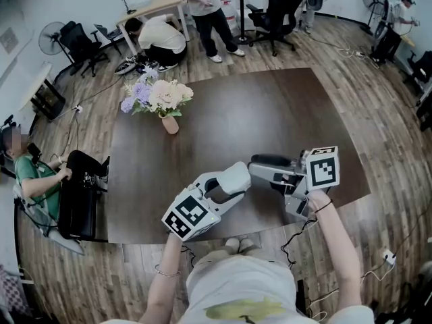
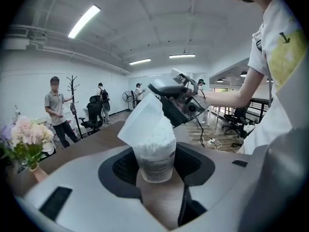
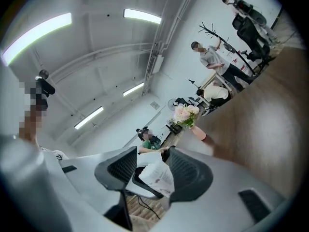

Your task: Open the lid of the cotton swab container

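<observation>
At the near edge of the table [image 1: 270, 113], low in the middle of the head view, my two tongs meet nose to nose. My left tongs [image 1: 236, 179] are clamped around the body of the cotton swab container [image 2: 154, 154]. They hold it upright by its clear wall so that it cannot turn or tip while the top is worked. Its lid [image 2: 144, 120] stands tilted up at the left of the rim, with the white swabs showing beneath it. My right tongs [image 2: 175, 104] come in from the upper right at the lid's edge. Their jaws stand wide with the lid between them, and I judge they are not pinching it. Nothing blocks the work. The vase of flowers [image 1: 169, 117] sits well apart at the upper left of the table. The people [image 1: 206, 12] and chairs [image 1: 277, 9] are beyond it, along the top of the frame.
</observation>
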Tool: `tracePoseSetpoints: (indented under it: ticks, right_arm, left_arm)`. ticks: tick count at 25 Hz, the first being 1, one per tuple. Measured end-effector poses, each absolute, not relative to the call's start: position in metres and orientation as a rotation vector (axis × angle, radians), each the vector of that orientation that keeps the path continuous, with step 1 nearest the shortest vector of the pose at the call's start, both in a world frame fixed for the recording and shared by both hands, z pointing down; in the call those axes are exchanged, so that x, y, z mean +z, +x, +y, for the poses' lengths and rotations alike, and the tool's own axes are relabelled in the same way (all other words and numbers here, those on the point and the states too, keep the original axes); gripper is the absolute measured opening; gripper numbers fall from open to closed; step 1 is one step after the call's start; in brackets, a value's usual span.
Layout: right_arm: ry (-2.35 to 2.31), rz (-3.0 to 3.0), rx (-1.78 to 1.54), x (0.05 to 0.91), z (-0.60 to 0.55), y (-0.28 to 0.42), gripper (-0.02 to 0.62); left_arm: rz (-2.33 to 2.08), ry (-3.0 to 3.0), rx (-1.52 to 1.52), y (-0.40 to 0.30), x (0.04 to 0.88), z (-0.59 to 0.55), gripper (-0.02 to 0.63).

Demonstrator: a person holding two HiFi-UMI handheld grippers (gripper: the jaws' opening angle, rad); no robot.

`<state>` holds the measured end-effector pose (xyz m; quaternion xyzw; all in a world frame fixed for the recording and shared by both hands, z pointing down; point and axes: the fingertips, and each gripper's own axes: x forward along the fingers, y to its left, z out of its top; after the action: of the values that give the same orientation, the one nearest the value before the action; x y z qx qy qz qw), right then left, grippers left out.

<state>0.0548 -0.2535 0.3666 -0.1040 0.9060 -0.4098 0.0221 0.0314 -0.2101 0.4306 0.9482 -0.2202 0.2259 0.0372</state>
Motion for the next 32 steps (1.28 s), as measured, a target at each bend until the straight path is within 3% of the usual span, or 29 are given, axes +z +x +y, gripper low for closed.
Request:
tracePoseSetpoints:
  ticks: [5,8,13,23,32]
  right_arm:
    - [-0.463,2.824,-1.167,0.372,-0.26,0.062,0.162]
    - [-0.588,2.865,-1.092,0.381,-0.264,0.068,0.091]
    - [-0.768,2.88,-0.918,0.385,-0.271,0.077,0.039]
    - [-1.033,2.927,-0.494,0.399,-0.277,0.087,0.021]
    - [-1.166,2.845,-0.408,0.408,-0.279,0.103,0.021]
  left_arm:
    - [-0.808,2.86,0.663,0.016,0.43,-0.224,0.216]
    - [-0.926,2.808,0.643,0.005,0.432,-0.233,0.216]
    - [-1.095,2.736,0.609,-0.009,0.432,-0.245,0.216]
    - [-1.349,2.636,0.517,-0.03,0.433,-0.263,0.216]
    - [-1.43,2.581,0.512,-0.044,0.436,-0.269,0.216]
